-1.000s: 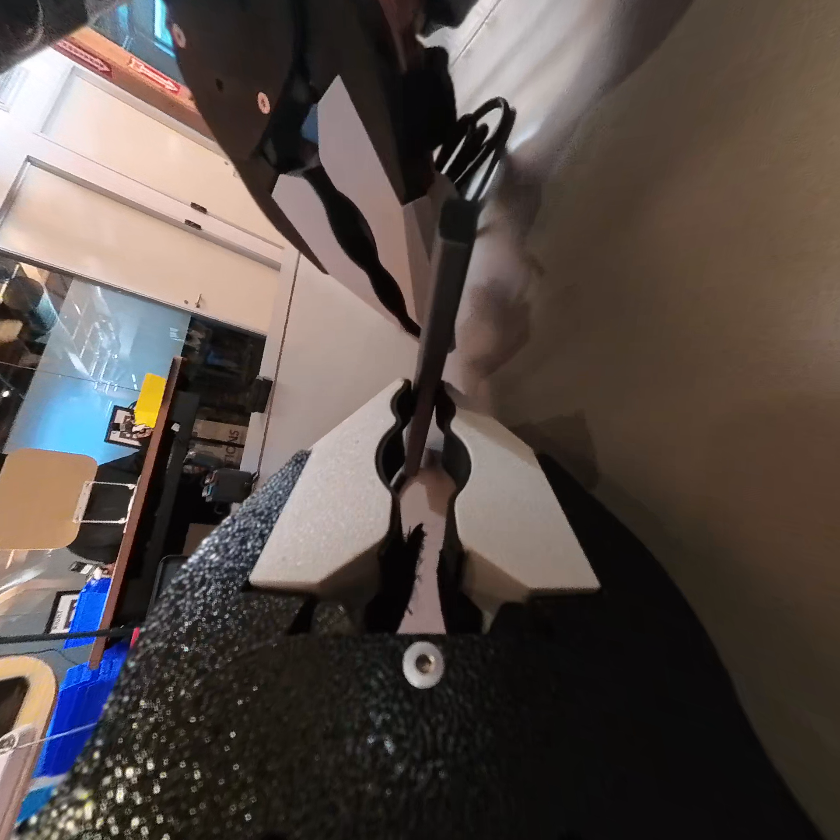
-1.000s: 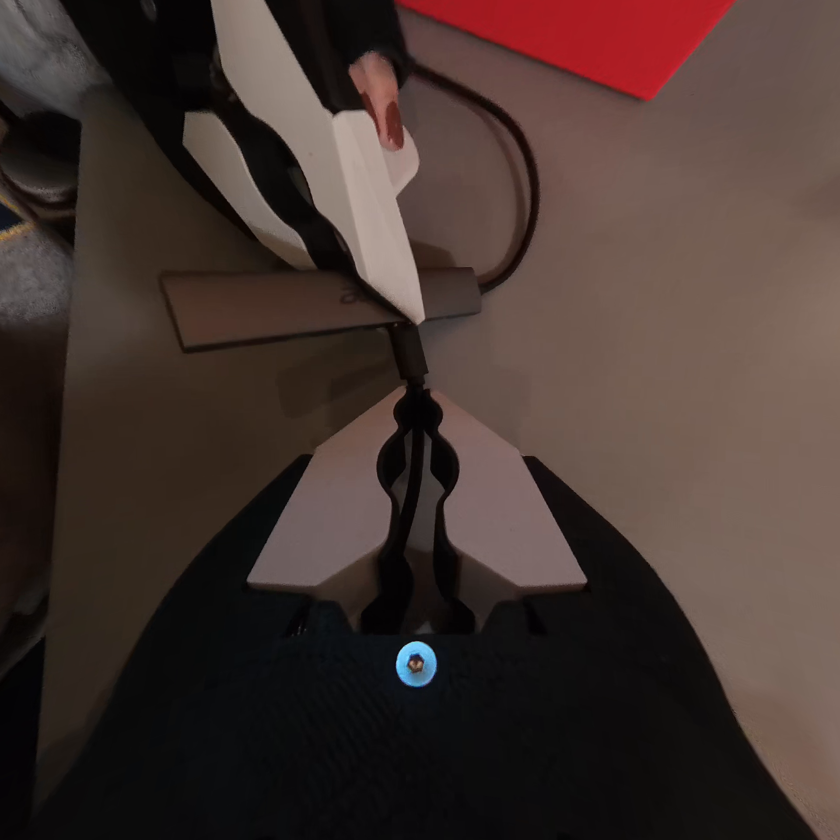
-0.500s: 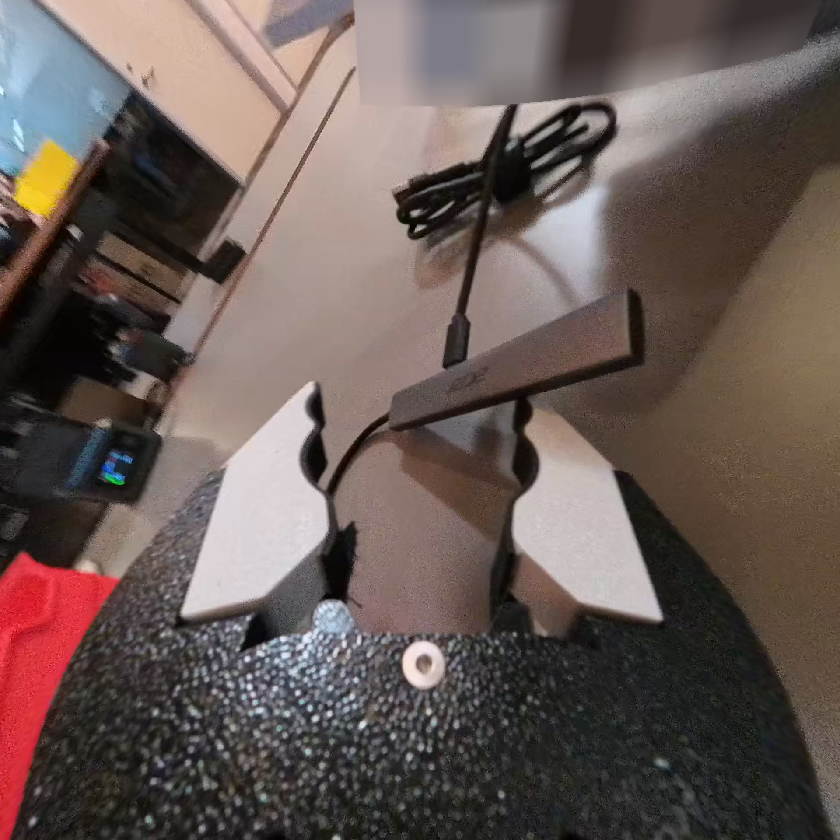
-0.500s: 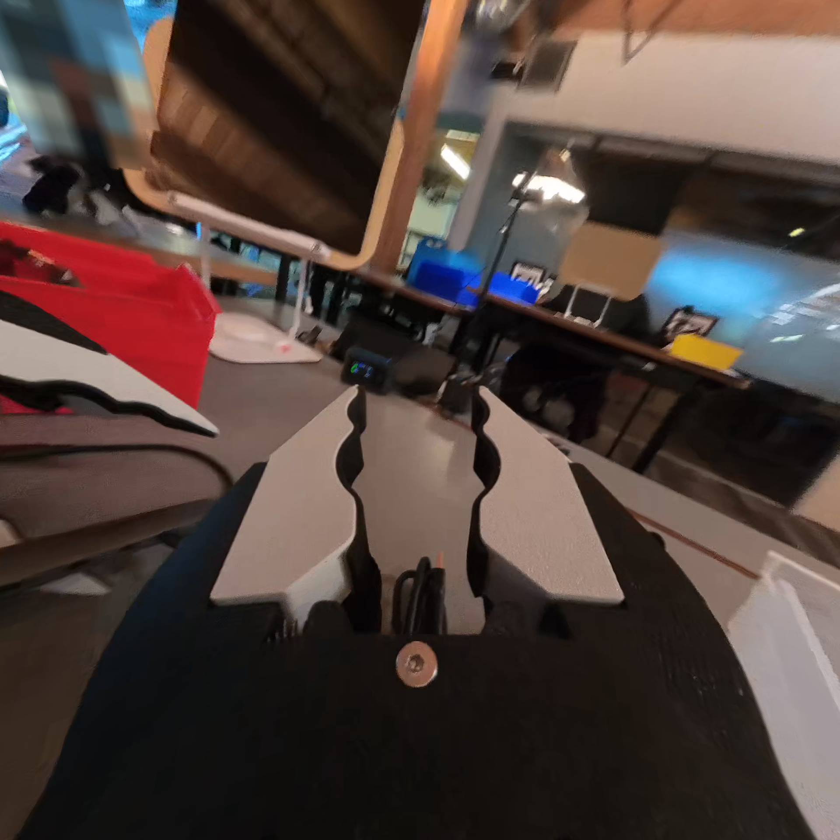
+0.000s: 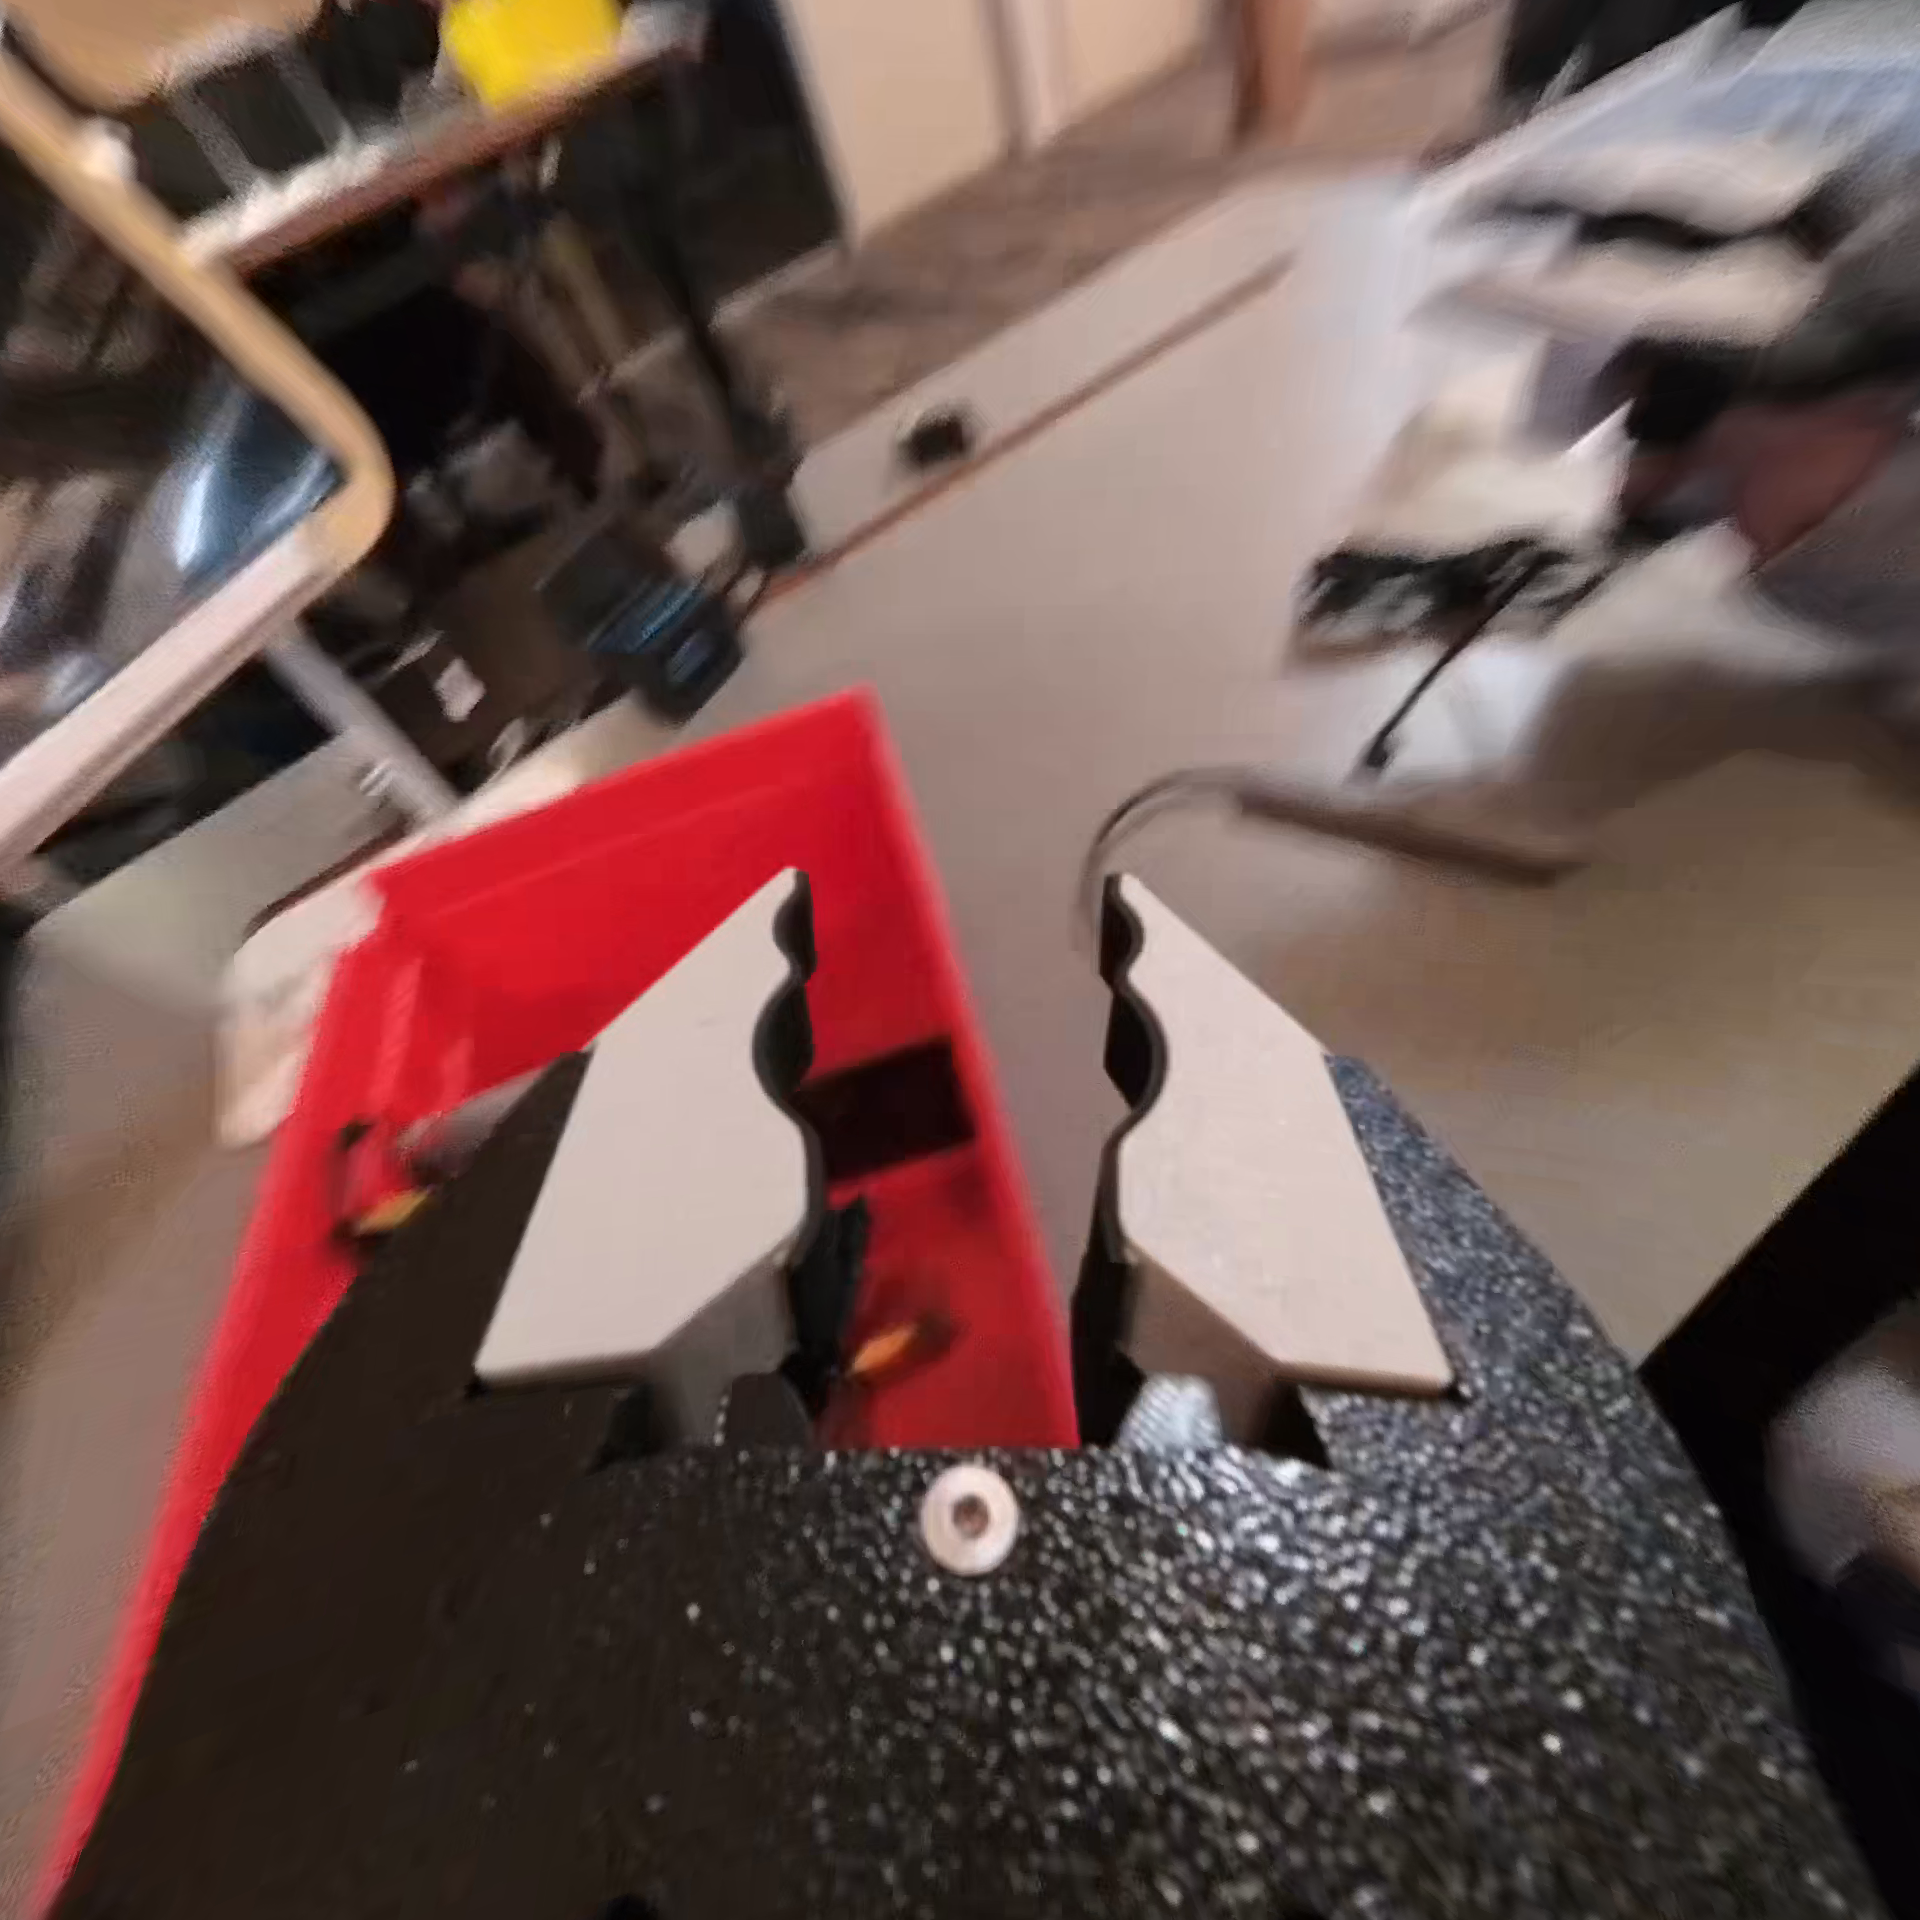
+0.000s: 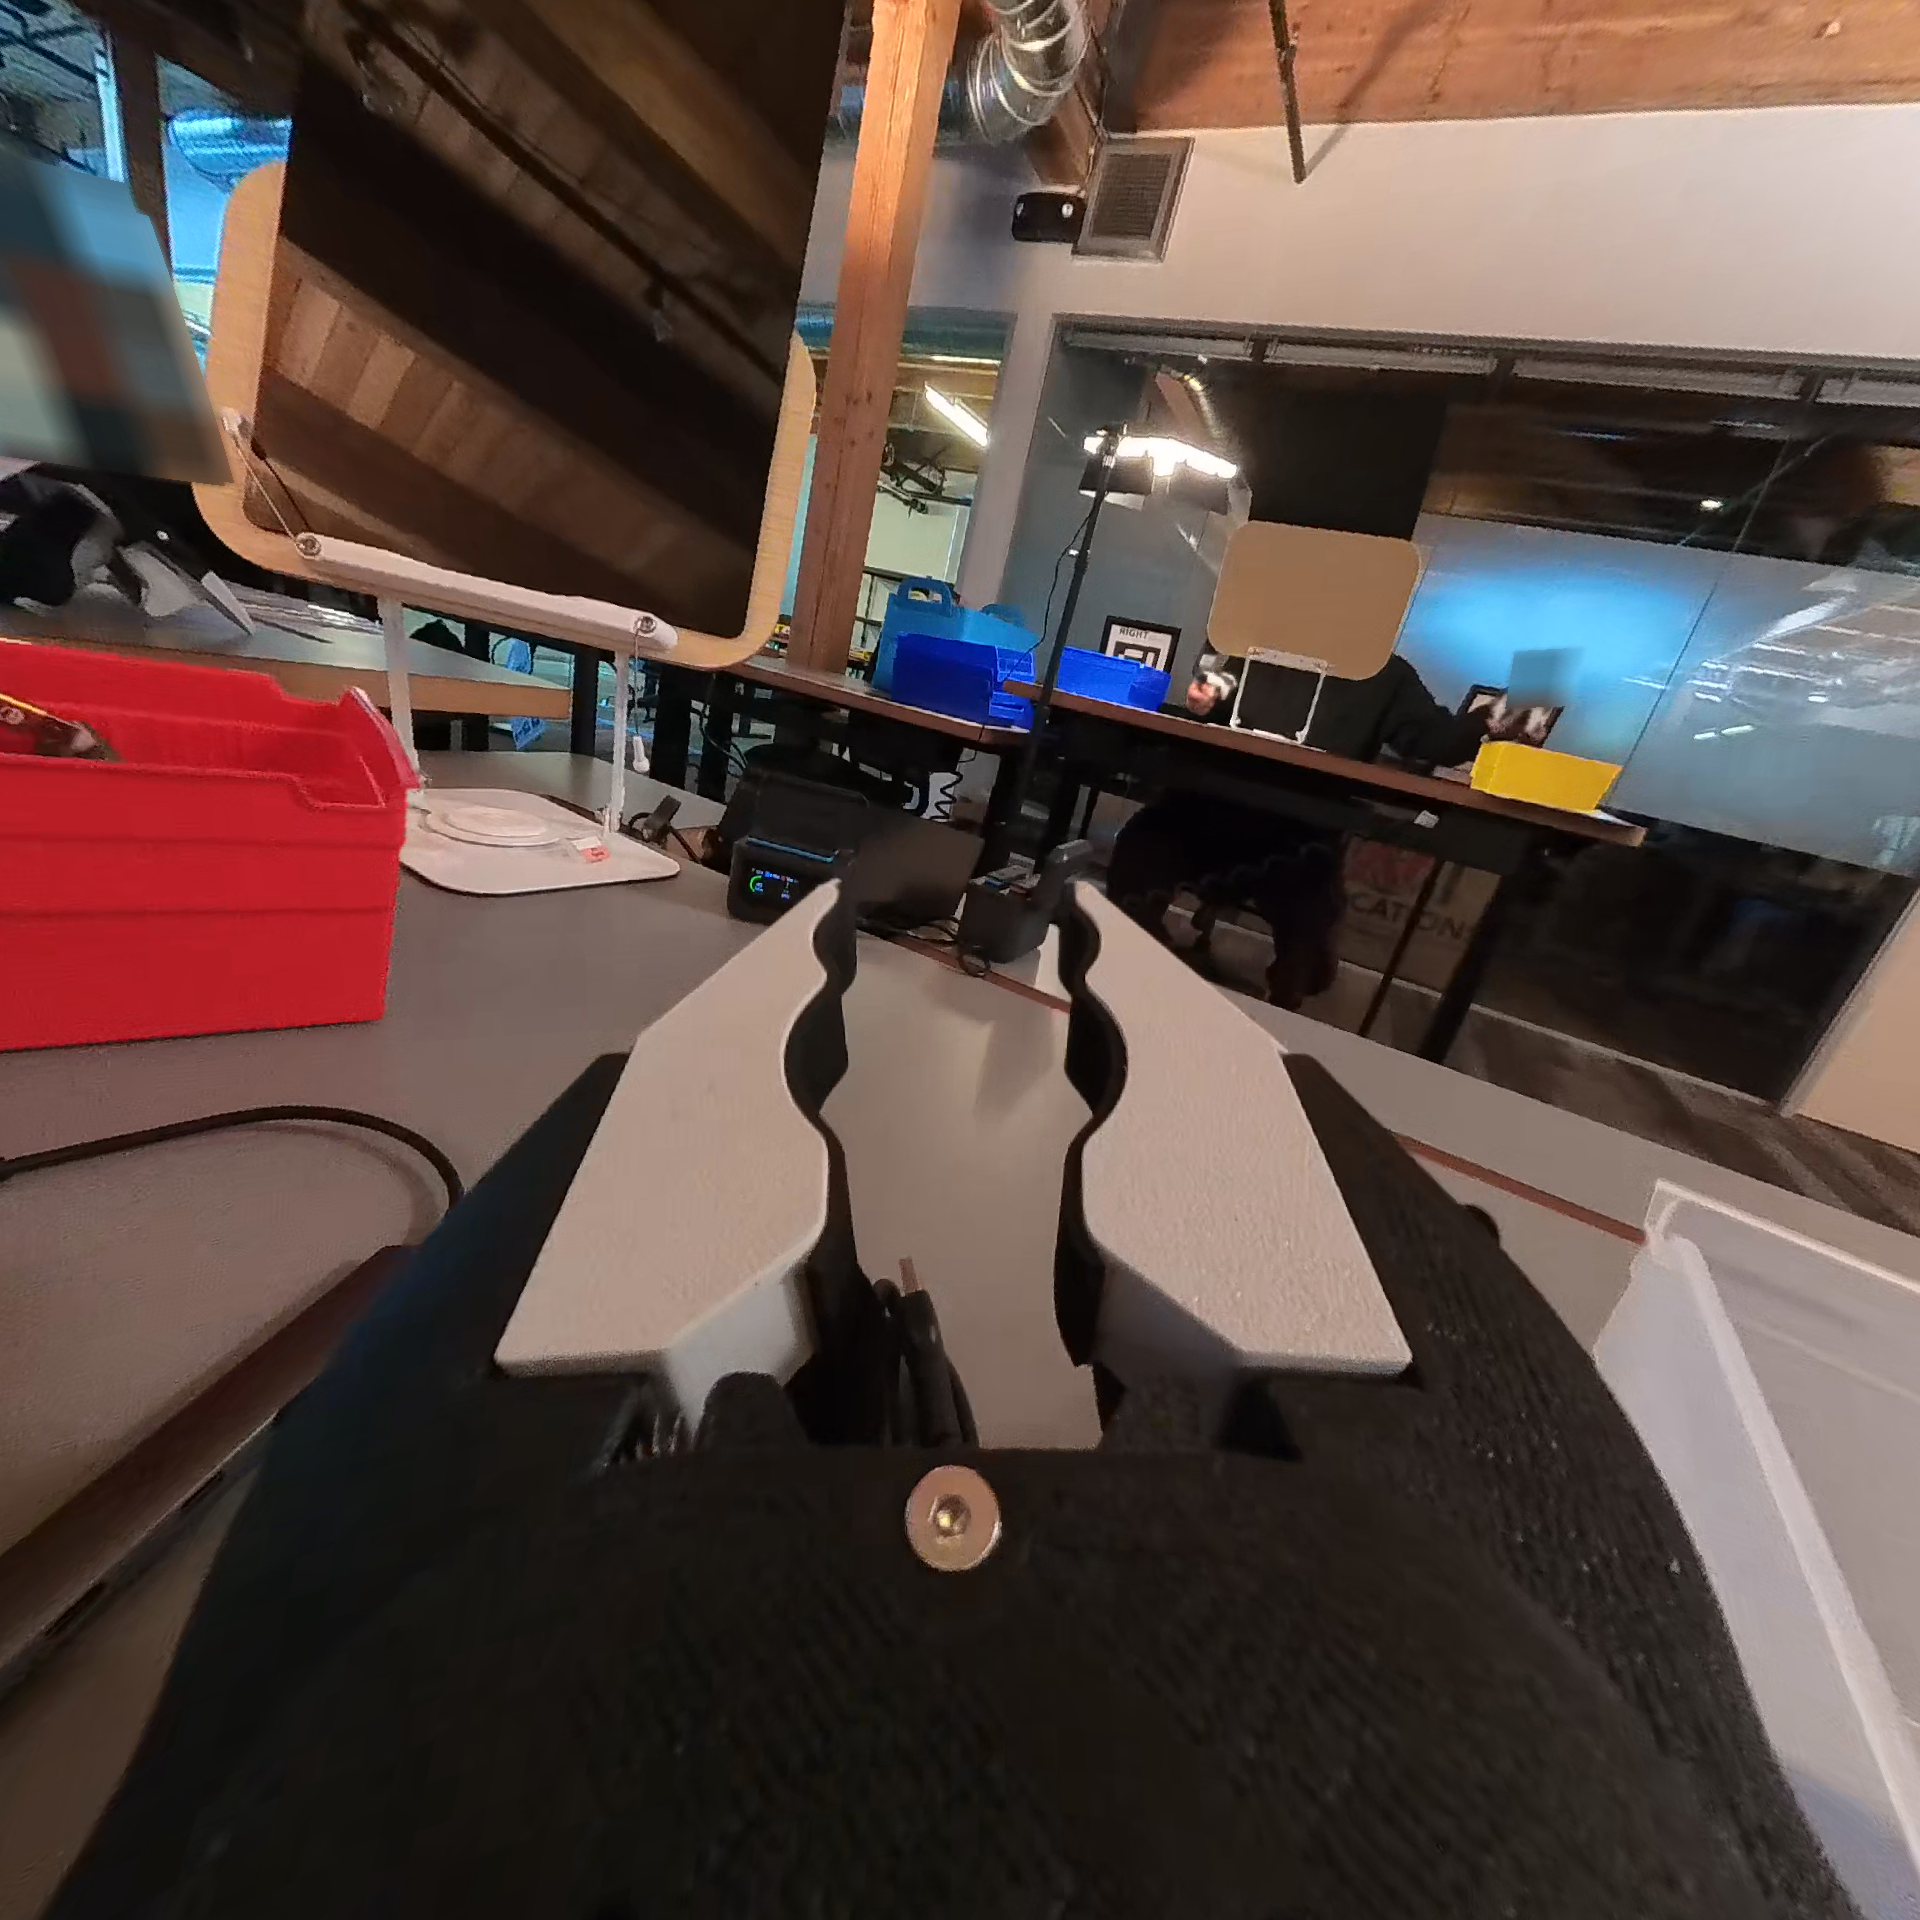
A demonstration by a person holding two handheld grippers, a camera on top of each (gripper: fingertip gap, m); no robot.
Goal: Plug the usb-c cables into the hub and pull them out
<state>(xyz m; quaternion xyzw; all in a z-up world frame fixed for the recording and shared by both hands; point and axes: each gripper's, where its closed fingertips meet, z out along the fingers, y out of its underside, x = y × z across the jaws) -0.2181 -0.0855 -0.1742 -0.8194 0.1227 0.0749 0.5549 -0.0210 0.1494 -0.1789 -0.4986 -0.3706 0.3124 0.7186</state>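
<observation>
Both jaws spread and bare: left gripper [image 5: 951,894] above red bin [image 5: 623,831] at centre-left, right gripper [image 6: 951,904] mid-frame over grey table [image 6: 520,966].

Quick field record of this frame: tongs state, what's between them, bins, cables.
left tongs: open, nothing gripped
left view: blurred, over a red bin
right tongs: open, pads clear of anything
black cable: lies low between the right fingers, near their base, not pinched
second cable: on the grey table, left of the right tongs
clear bin: right edge
</observation>
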